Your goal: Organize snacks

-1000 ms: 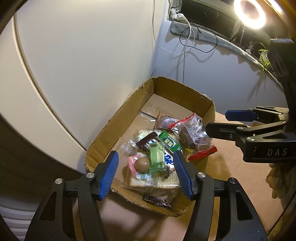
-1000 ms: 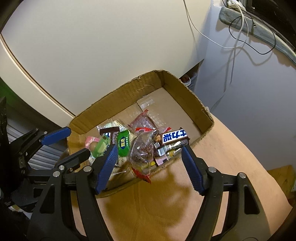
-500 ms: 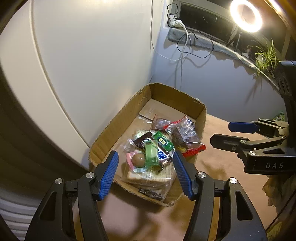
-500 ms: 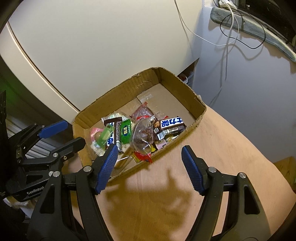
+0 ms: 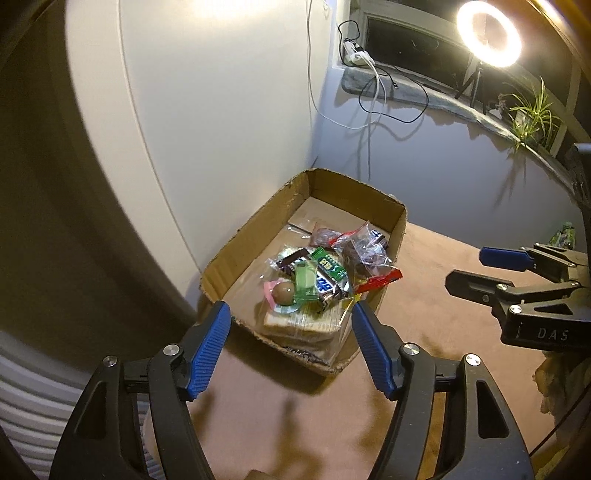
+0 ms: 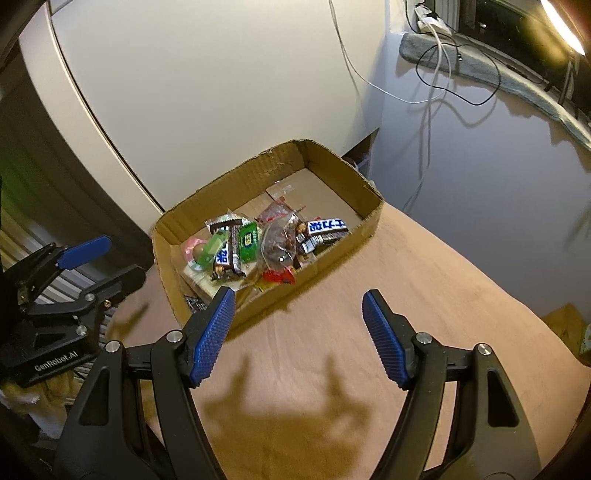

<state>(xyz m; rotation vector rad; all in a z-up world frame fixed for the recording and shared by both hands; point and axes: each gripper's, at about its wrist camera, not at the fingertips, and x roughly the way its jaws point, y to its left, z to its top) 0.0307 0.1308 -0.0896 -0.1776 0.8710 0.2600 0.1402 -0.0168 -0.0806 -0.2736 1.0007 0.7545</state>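
- Snacks (image 5: 325, 280) are sitting heaped in the near half of an open cardboard box (image 5: 255, 229); the far half of the box floor is lying bare.
- Pile is made up of wrapped items: a green packet (image 6: 248, 238), a blue-and-white bar (image 6: 327, 227), a clear bag with dark contents and red trim (image 6: 279, 242), a brown egg-like piece (image 5: 283, 292) on pink wrap, all resting on a flat pack of sliced bread (image 5: 306, 325).
- Red end of the clear bag is hanging over the box's right-hand wall in the left wrist view.
- Box is resting on a tan cloth surface (image 6: 369, 350), its far corner tucked against a white panel (image 5: 221, 110); its long axis is running away from both cameras, toward the wall.
- Left gripper (image 5: 291, 347) is hovering just short of the box's near wall, blue pads spread wide, nothing between them; the pile is lying straight ahead and slightly below.
- Right gripper (image 6: 297, 336) is hanging over bare cloth, equally wide apart and carrying nothing; the box is lying ahead and to its left, a clear gap between.
- Judgement: the left one is nearer the pile and lined up along the box's length, so a straight forward-and-down reach would meet the bread pack end first.
- Cables (image 5: 373, 96) and a ring light (image 5: 487, 33) are showing along the back sill, well apart from the work.
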